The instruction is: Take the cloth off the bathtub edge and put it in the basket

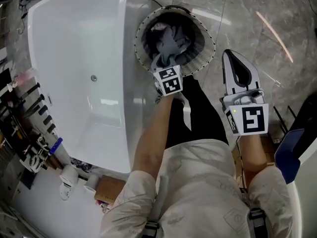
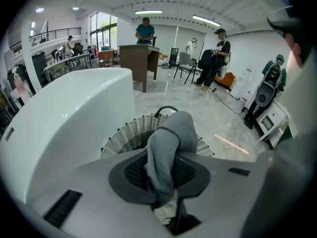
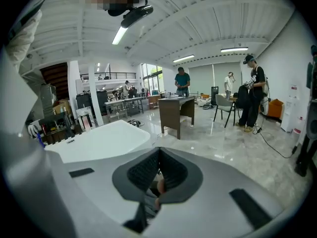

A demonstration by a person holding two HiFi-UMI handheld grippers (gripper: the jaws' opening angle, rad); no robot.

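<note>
Cloth (image 2: 171, 133) is off the bathtub (image 1: 69, 38) edge, so that part is done. My left gripper (image 1: 167, 76) has it pinched between the pads, the grey fabric bunched up over the jaws and hanging down into the mouth of the basket (image 1: 208, 43). From the head view the cloth spreads inside the rim, over something darker already in there; can't tell if it touches the bottom. What's left, I judge: let go, pull the jaws clear, check that nothing drapes over the rim.

My right gripper (image 3: 159, 151) is pressed together on nothing, jaw tips meeting. It hangs well apart from the basket, off to the right over bare floor (image 1: 257, 38), out of the way.

Edges: my left jaws sit at the near rim of the basket, so a release here should drop the cloth inside, not outside. The basket stands just beside the tub's outer wall, tight on that side. A dark handle arches over its far rim, which could snag the cloth. My leg is right below the gripper.

Open room: the floor to the right of the basket and beyond it. Best way out looks straight up.
</note>
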